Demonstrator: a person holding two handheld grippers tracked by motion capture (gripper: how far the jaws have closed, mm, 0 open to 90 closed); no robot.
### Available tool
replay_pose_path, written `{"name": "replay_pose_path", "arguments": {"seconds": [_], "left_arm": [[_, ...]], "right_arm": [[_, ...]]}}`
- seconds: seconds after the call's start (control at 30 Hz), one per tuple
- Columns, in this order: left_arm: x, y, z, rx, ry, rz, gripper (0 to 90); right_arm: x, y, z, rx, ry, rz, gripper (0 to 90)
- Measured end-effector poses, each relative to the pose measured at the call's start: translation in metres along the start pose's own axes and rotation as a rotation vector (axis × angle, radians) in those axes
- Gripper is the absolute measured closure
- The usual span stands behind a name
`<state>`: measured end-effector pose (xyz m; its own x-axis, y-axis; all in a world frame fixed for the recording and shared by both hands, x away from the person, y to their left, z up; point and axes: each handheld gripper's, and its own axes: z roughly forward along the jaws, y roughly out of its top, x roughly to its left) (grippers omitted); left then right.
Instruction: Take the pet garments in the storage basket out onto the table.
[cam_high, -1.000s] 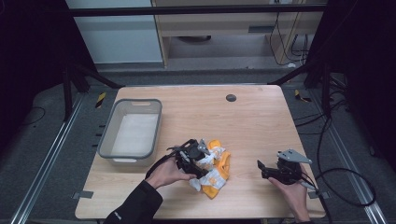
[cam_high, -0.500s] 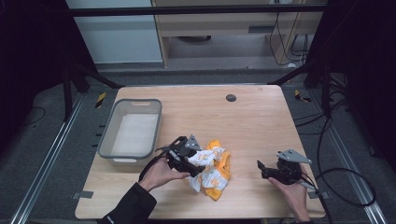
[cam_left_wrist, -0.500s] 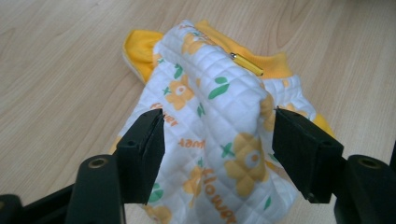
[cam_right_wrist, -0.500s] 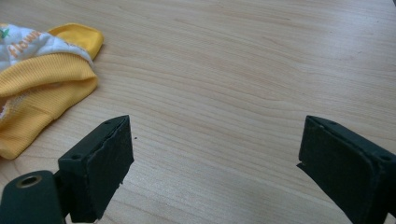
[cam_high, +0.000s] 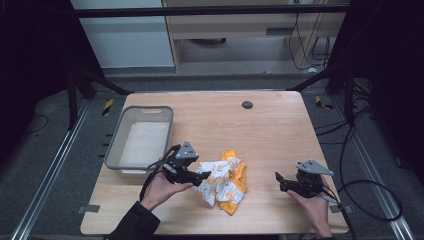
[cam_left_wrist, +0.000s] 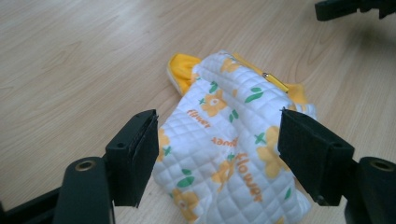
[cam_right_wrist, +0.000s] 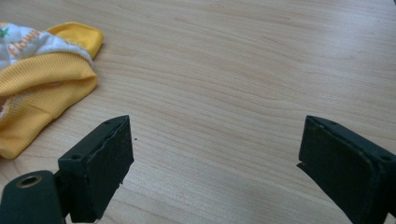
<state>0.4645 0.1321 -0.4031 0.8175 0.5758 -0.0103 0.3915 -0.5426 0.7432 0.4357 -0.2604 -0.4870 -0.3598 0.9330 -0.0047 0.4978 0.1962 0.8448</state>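
A crumpled quilted garment (cam_high: 223, 181) lies near the front middle of the worktop (cam_high: 260, 130), unsorted. The left hand-held gripper (cam_high: 200, 178), jaws spread, straddles its edge without pinching. The right hand-held gripper (cam_high: 281, 180) waits well apart, also spread. The grey bin (cam_high: 116, 150) looks unused; likely nothing is done yet.

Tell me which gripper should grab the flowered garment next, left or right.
Left, probably. The left gripper has its jaws open on either side of the quilted garment, right over it. The right gripper is also open but sits apart from it over bare table.
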Motion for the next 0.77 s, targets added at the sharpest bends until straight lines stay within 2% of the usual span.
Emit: {"name": "replay_pose_path", "arguments": {"seconds": [0.2, 0.33, 0.4, 0.43, 0.53, 0.57, 0.77], "left_arm": [[0.007, -0.015, -0.010, -0.048, 0.048, -0.048, 26.8], [0.012, -0.032, -0.018, -0.080, 0.090, -0.077, 26.5], [0.012, -0.034, -0.019, -0.081, 0.094, -0.082, 26.4], [0.013, -0.042, -0.021, -0.092, 0.107, -0.096, 26.4], [0.014, -0.049, -0.023, -0.103, 0.120, -0.103, 26.7], [0.015, -0.057, -0.025, -0.112, 0.132, -0.114, 26.8], [0.017, -0.070, -0.028, -0.112, 0.148, -0.130, 27.0]], "right_arm": [[0.000, 0.000, 0.000, 0.000, -0.002, -0.003, 10.0], [0.000, 0.000, 0.000, 0.002, 0.000, 0.000, 9.8], [0.000, 0.000, 0.000, 0.002, 0.000, -0.002, 9.8], [0.000, 0.000, 0.000, 0.003, -0.001, -0.002, 9.8], [0.000, 0.000, 0.000, 0.004, -0.001, -0.003, 9.7], [0.001, 0.000, 0.000, 0.004, 0.000, -0.004, 9.7], [0.001, 0.000, 0.000, 0.003, 0.001, -0.003, 9.5]]}}
